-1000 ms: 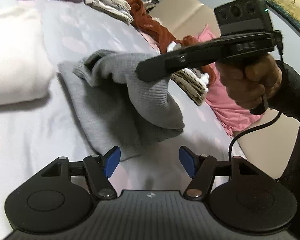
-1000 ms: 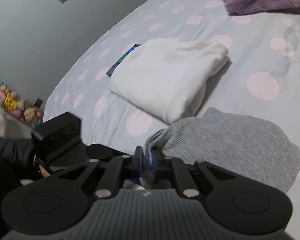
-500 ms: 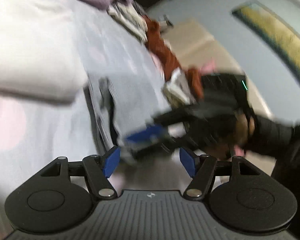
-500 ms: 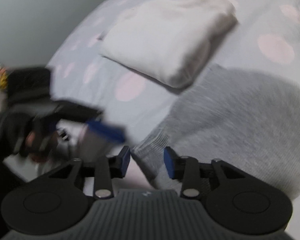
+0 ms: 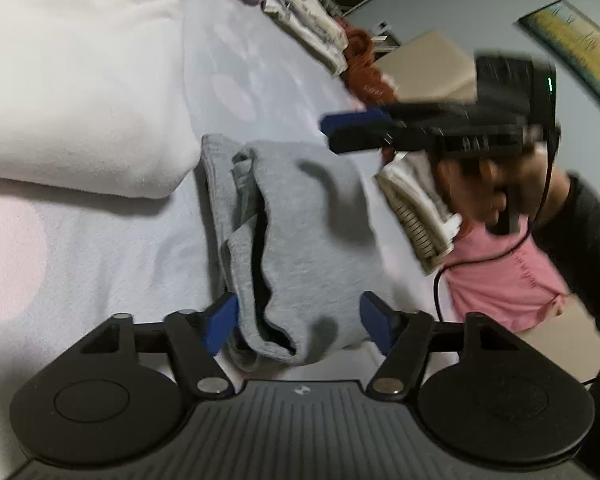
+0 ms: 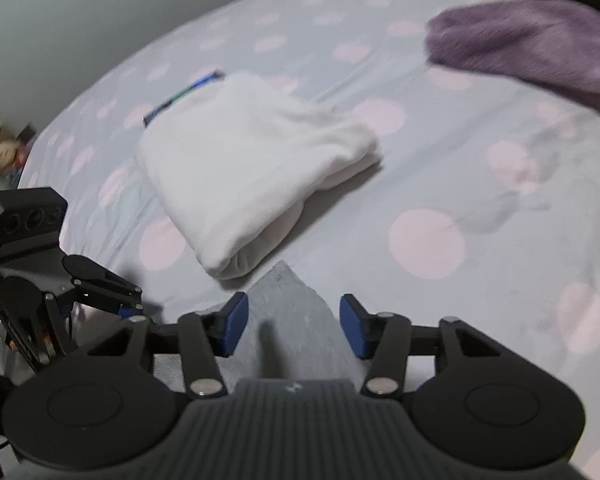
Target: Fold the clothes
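The folded grey garment lies on the bed near its edge, just beside the white folded garment. The left gripper and right gripper each have 2 fingers spread wide, holding nothing.

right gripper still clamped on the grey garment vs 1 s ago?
No. The right gripper now stands open above the grey garment, which lies folded flat beside the white folded garment.
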Demonstrator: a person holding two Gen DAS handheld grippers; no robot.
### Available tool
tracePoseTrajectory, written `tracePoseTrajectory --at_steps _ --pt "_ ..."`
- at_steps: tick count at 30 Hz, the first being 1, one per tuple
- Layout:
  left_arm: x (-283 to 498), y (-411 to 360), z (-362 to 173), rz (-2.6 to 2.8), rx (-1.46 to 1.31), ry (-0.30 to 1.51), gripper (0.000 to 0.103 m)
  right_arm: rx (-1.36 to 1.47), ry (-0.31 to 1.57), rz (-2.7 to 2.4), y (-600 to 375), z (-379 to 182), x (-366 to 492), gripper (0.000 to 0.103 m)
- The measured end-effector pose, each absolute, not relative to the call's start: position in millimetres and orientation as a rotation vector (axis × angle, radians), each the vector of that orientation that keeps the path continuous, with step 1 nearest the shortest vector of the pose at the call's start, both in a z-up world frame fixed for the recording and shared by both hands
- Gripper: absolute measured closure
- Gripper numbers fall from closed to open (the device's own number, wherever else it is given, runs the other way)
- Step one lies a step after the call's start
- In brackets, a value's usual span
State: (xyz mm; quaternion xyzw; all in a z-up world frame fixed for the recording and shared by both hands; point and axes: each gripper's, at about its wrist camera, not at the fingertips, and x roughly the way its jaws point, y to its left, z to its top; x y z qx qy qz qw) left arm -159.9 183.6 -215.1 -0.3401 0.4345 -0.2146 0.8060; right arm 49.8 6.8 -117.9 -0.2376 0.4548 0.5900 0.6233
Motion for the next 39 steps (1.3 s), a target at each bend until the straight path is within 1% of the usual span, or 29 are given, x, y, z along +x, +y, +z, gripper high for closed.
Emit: tracePoseTrajectory --at_steps 3,4,5,6,7,8,9,13,15,18,20,24,25,26,28,31,32,35,36,39 --pt "-159 184 -220 -0.445 -0.735 0.96 0.052 -0.635 1.122 1.369 29 -138 54 0.048" --pt "-158 184 -221 -0.442 -0.735 0.964 0.056 -0.671 1.15 1.367 35 -144 53 0.048" --pt "-157 183 -221 -0.44 -0.732 0.959 0.062 -0.701 1.161 1.37 39 -149 52 0.054" --pt "-157 182 -221 -0.438 -0.73 0.951 0.082 -0.735 1.154 1.379 42 -152 49 0.065" --pt "-158 183 -220 -0.436 -0.721 0.935 0.092 -0.762 1.126 1.394 42 -150 44 0.081" --pt "-159 183 -217 -0.443 -0.706 0.916 0.093 -0.786 1.096 1.411 42 -149 39 0.086" --pt "-161 183 -215 -0.453 -0.691 0.897 0.095 -0.793 1.064 1.437 39 -143 35 0.086" --pt "-168 182 -207 -0.49 -0.657 0.829 0.096 -0.746 0.99 1.486 25 -119 32 0.087" --pt "-171 182 -205 -0.502 -0.663 0.785 0.096 -0.688 0.956 1.506 23 -111 37 0.087" --pt "-174 180 -207 -0.477 -0.648 0.778 0.096 -0.633 0.942 1.509 25 -110 43 0.087" --pt "-177 181 -211 -0.431 -0.631 0.831 0.096 -0.64 0.958 1.498 33 -122 39 0.087" --pt "-180 183 -206 -0.398 -0.578 0.864 0.092 -0.69 0.991 1.45 55 -157 25 0.087" --pt "-180 183 -204 -0.391 -0.563 0.871 0.092 -0.69 0.998 1.433 60 -163 24 0.085" --pt "-181 183 -202 -0.384 -0.549 0.877 0.09 -0.686 0.999 1.417 62 -166 23 0.08" --pt "-182 184 -199 -0.371 -0.521 0.89 0.076 -0.68 1.002 1.394 65 -167 23 0.073" --pt "-184 184 -194 -0.35 -0.478 0.908 0.066 -0.661 0.964 1.387 53 -145 25 0.071" --pt "-185 185 -192 -0.344 -0.464 0.914 0.064 -0.641 0.942 1.382 44 -135 27 0.07" --pt "-184 185 -165 -0.363 -0.338 0.858 0.061 -0.588 0.868 1.34 5 -101 32 0.07" --pt "-181 184 -156 -0.379 -0.323 0.833 0.057 -0.584 0.844 1.321 -9 -92 32 0.07" --pt "-163 176 -136 -0.451 -0.292 0.768 0.053 -0.626 0.809 1.268 -52 -87 20 0.069"
